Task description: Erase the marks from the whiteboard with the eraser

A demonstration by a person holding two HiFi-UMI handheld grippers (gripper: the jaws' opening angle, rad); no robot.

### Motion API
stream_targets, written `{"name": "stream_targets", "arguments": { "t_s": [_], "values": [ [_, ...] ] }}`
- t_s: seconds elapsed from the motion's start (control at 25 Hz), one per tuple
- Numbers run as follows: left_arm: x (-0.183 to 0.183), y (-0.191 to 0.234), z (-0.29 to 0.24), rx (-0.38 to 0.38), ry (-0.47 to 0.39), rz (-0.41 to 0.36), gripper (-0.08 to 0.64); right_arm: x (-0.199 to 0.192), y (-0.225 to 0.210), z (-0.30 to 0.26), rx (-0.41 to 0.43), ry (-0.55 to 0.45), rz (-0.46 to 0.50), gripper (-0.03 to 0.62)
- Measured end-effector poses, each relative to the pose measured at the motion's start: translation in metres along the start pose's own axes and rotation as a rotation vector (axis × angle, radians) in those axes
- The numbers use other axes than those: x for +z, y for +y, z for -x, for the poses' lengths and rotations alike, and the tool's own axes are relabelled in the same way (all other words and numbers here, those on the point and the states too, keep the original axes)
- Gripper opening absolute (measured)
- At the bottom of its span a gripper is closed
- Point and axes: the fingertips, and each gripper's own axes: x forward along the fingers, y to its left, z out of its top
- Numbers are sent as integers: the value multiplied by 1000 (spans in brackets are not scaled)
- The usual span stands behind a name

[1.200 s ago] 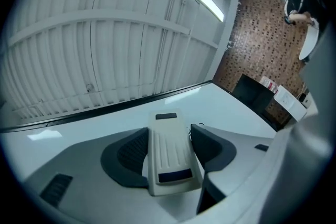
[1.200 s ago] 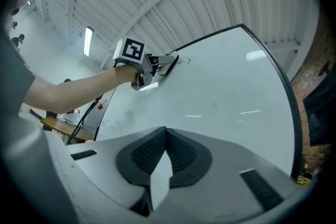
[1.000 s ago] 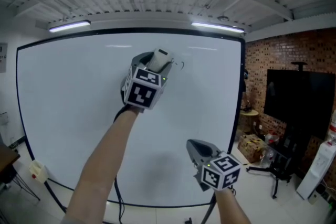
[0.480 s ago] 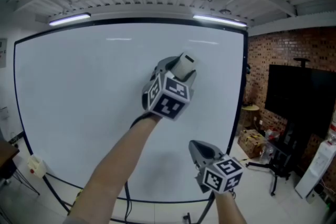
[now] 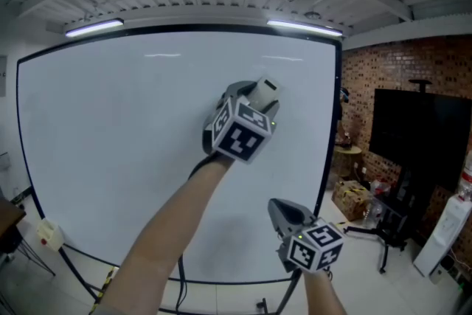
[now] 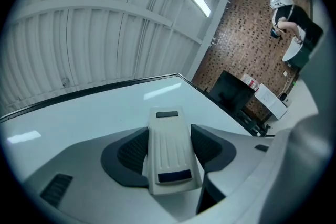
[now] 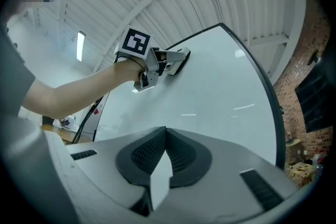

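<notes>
The whiteboard point(image 5: 110, 136) fills the head view, and I see no marks on it, only reflected lights. My left gripper point(image 5: 251, 96) is raised to the board's upper middle, shut on a white eraser point(image 5: 265, 89) whose far end rests against the board. In the left gripper view the eraser point(image 6: 168, 152) lies lengthwise between the dark pads point(image 6: 131, 152) of the left gripper point(image 6: 168, 139), with the whiteboard point(image 6: 94, 113) beyond. My right gripper point(image 5: 284, 209) hangs lower right, off the board, shut and holding nothing. The right gripper view shows the right gripper point(image 7: 165, 147) with jaws together, plus the left gripper point(image 7: 152, 65), eraser point(image 7: 177, 59) and whiteboard point(image 7: 220, 92).
A black screen on a stand point(image 5: 417, 136) is against the brick wall point(image 5: 361, 85) to the right, with a cardboard box point(image 5: 352, 203) and a white appliance point(image 5: 442, 240) on the floor. A small object point(image 5: 48, 234) sits at the board's lower left. A person point(image 6: 289, 18) stands far off.
My left gripper slid the eraser rightward across the upper board. A small scribble beside the eraser one second ago no longer shows. The right gripper barely moved.
</notes>
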Motion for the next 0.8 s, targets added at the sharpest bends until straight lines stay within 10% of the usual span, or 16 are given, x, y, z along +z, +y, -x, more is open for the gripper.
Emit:
{"name": "stream_targets", "arguments": {
  "t_s": [0.4,0.8],
  "values": [
    [2,109,38,210,-23,57,259,-3,13,-15,27,5,2,-5],
    [-11,149,68,256,-24,121,259,-4,30,-19,34,0,4,-5]
  ]
}}
